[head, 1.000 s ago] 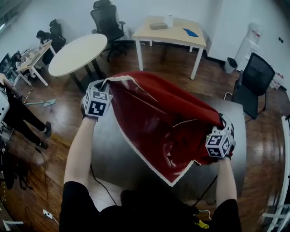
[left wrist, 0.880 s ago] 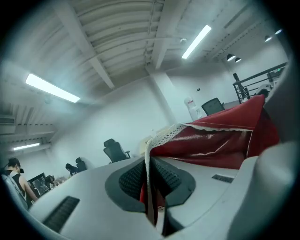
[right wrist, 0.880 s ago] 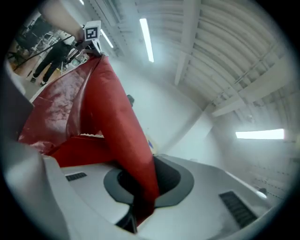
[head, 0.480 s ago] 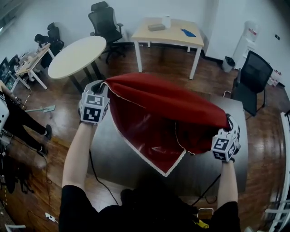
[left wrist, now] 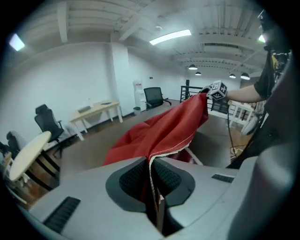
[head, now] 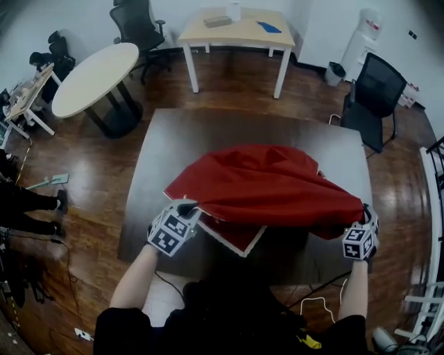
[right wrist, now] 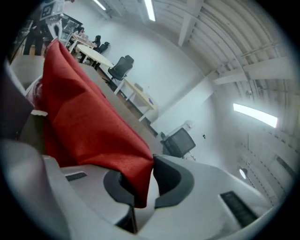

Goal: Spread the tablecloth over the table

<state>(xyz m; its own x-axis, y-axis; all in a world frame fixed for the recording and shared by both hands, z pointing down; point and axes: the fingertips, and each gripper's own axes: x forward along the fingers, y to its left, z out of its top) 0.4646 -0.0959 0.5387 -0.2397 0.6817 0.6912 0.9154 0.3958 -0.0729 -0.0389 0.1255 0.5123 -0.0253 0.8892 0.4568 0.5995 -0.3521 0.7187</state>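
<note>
**Red tablecloth held at two ends over the near half of the table**

The left hand-held gripper (head: pixel 186 208) has its jaws closed tight on the cream-trimmed hem of the red tablecloth (head: pixel 267 184). In the left gripper view the hem runs straight down between the two dark pads. The right hand-held gripper (head: pixel 362 220) is likewise clamped on the cloth, with a red fold pinched between its pads and a tip of fabric hanging just below them.

The tablecloth stretches from one gripper to the other, so its long axis runs left to right across the head view, along the near side of the dark grey table (head: pixel 173 139). Between the grips it swells into a loose, rumpled mound that bulges away from the person. A trimmed corner hangs toward the person, near the table's near edge. The far folds seem to reach the table top, though contact there cannot be made out for sure. The far half of the table and its left strip are uncovered.

Round about, well apart from the cloth, stand a round white table (head: pixel 94 76), a rectangular pale-wood table (head: pixel 236 31) and a black office chair (head: pixel 374 87) beside the table's far right corner. A second office chair (head: pixel 135 21), a waste bin (head: pixel 335 71) and a water dispenser (head: pixel 364 28) are there too. A cable (head: pixel 316 301) lies on the wooden floor by the person's right arm.
</note>
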